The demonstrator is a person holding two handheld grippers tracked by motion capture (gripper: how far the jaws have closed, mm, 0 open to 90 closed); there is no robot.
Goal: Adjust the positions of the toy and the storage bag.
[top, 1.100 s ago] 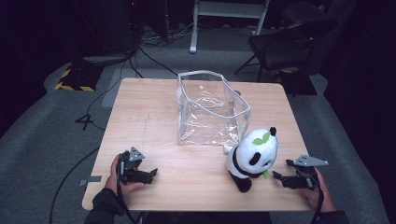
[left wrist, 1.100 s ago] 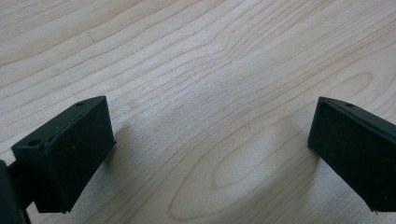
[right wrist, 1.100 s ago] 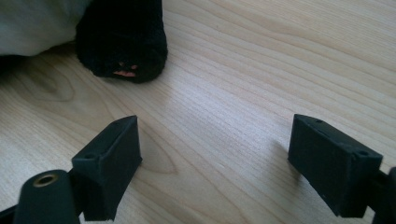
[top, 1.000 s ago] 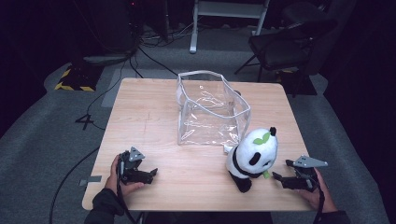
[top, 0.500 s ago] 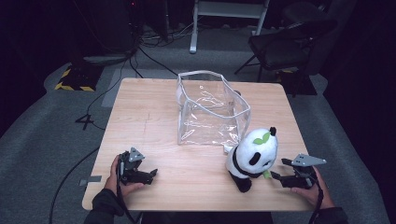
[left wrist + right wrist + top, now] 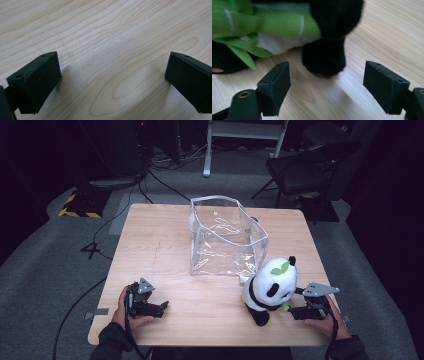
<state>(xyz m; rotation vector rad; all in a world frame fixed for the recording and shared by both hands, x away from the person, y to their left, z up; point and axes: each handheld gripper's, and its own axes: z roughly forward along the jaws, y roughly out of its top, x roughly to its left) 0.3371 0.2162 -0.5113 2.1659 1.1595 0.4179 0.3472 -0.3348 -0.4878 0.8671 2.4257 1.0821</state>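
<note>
Near the front right corner of the wooden table (image 6: 165,240), a plush panda (image 6: 267,290) sits upright, white head with a green leaf on top, black arms and legs. Right gripper (image 6: 292,312) lies low on the table just beside the panda's right flank, held in a hand at the table's edge, grey plate on top. From the right gripper view, its jaws stand wide apart with nothing between them; a black plush paw (image 6: 324,56) rests on the wood just ahead of the gap, apart from both jaws, and a green bamboo piece (image 6: 269,22) lies across the panda's front above it. Whether the jaw tips brush the fur cannot be told from the high view. Left gripper (image 6: 164,307) sits at the front left of the table, well apart from the panda, held in the other hand. Its jaws are spread wide over bare wood grain in the left gripper view, holding nothing. Clear plastic bag (image 6: 227,237) with white trim stands open at mid-table, just behind the panda. Dark chair (image 6: 305,165) beyond the far edge.
</note>
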